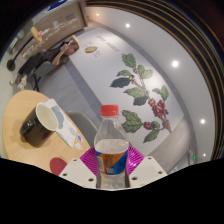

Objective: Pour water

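Note:
A clear plastic water bottle (112, 150) with a red cap and an orange-and-blue label stands upright between my fingers. Both magenta pads (90, 160) press against its sides, so my gripper (112, 165) is shut on it and holds it raised above the table. A white paper cup (50, 117) stands on the round wooden table (15, 120), to the left of the bottle and a little beyond it.
A dark object (33, 132) lies beside the cup, with a patterned cloth or packet (70, 130) next to it and a red item (58, 164) near the left finger. A wall with a painted leaf-and-berry mural (140, 90) stands behind. Chairs show far left.

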